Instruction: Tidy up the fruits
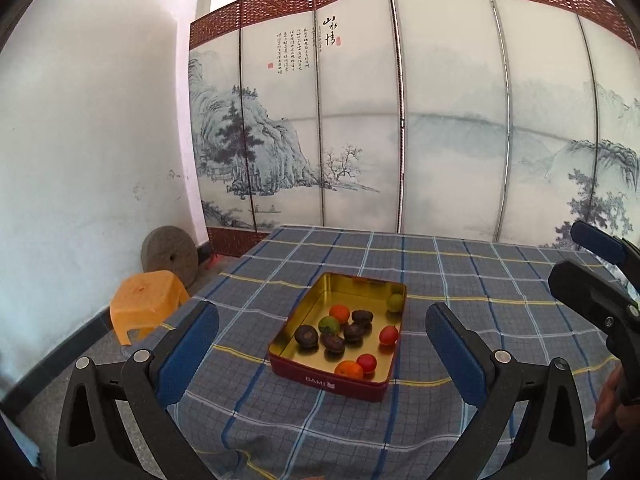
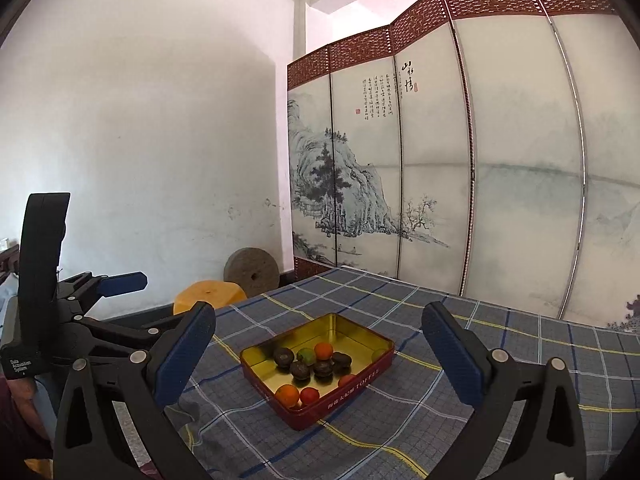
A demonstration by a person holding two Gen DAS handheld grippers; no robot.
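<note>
A red tin with a gold inside lies on the plaid tablecloth. In it lie several small fruits: oranges, red ones, green ones and dark brown ones. My left gripper is open and empty, held above the table short of the tin. My right gripper is open and empty, also short of the tin. Each shows in the other's view: the right, the left.
A folding screen with a landscape painting stands behind the table. An orange plastic stool and a stone millwheel stand by the white wall on the left.
</note>
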